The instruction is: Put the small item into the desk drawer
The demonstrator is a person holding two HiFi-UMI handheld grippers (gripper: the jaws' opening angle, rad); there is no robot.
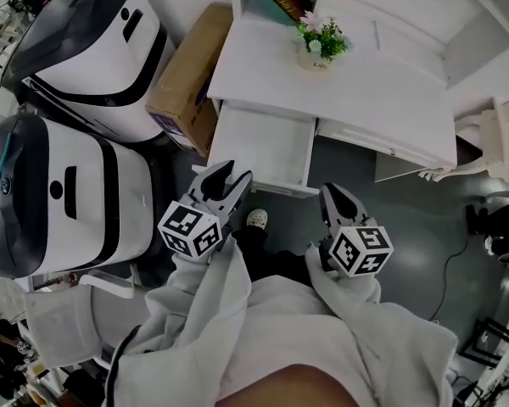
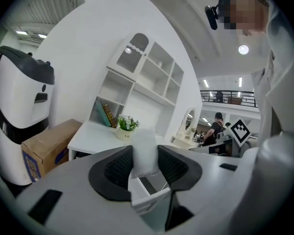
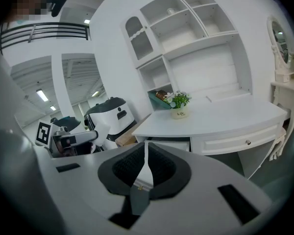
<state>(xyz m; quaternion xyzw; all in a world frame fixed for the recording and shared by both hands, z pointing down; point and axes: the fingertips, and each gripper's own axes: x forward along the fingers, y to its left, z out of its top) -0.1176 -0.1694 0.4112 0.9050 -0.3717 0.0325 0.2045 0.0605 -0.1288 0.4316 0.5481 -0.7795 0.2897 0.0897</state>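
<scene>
White sleeves up front, the left gripper is pinching the small white item between half-open jaws and the right gripper is sitting closed and empty, so I'm thinking: be lining up squarely over the open drawer before releasing.

— What stands between the left gripper and the open white desk drawer?
— Nothing. The drawer juts out near it, with its top uncovered.
— And on the left?
— A brown cardboard box leans against the white wooden desk. Two large rounded white-and-black machines crowd that side.
— On the right?
— Bare dark grey floor runs under the desk there. White carved furniture blocks the far right.
— And the desktop?
— Only a small potted plant in a cream pot, at the far edge.
</scene>
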